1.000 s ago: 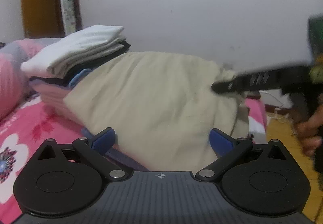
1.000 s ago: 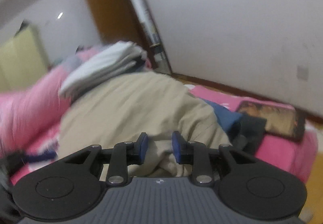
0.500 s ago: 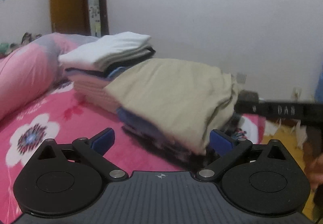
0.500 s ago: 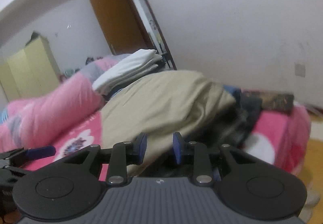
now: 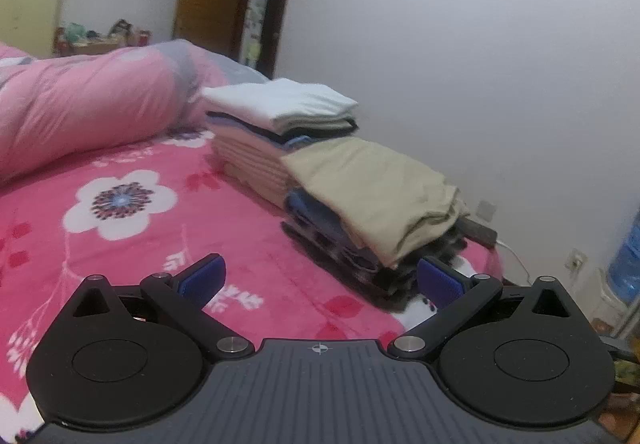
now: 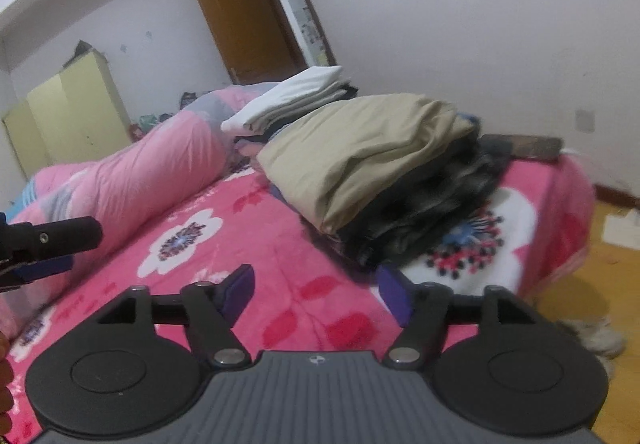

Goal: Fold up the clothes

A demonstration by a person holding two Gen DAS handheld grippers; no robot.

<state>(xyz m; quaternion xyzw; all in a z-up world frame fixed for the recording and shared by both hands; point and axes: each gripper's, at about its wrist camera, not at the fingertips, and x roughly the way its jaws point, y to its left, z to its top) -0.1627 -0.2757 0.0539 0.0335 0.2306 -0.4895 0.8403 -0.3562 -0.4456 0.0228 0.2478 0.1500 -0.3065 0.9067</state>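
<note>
Left wrist view first: we've got the left gripper [image 5: 319,278] hanging over the pink floral bedspread [image 5: 132,228], tipped a bit downward, pointing toward the far wall. Its blue pads [image 5: 203,278] are spread wide with nothing between them, just bedspread underneath. The beige folded garment [image 5: 376,196] sits on top of a dark pile of clothes [image 5: 344,244] at the far right part of the bed, clear of the fingers. Behind that, farther off, there's a taller folded stack [image 5: 276,124] with a white piece on top, and the rolled pink quilt [image 5: 92,100] lies on the far left. A blue water jug [image 5: 628,264] peeks in at the right edge.

Right wrist view: the right gripper [image 6: 316,294] is also angled slightly down over the bedspread [image 6: 280,244], near the bed's right side. Its jaws have just been opening and now stand fairly wide, gripping nothing; the beige garment [image 6: 360,152] lies beyond the pads on the dark pile [image 6: 424,204], not touching them. The white-topped stack [image 6: 296,100] is behind it, quilt [image 6: 132,172] to the left. At the left edge we can see the left gripper's finger [image 6: 48,236] poking in, with a bit of the person's hand [image 6: 5,372] below it. Yellow wardrobe [image 6: 68,116] and brown door [image 6: 240,24] are at the far wall.
</note>
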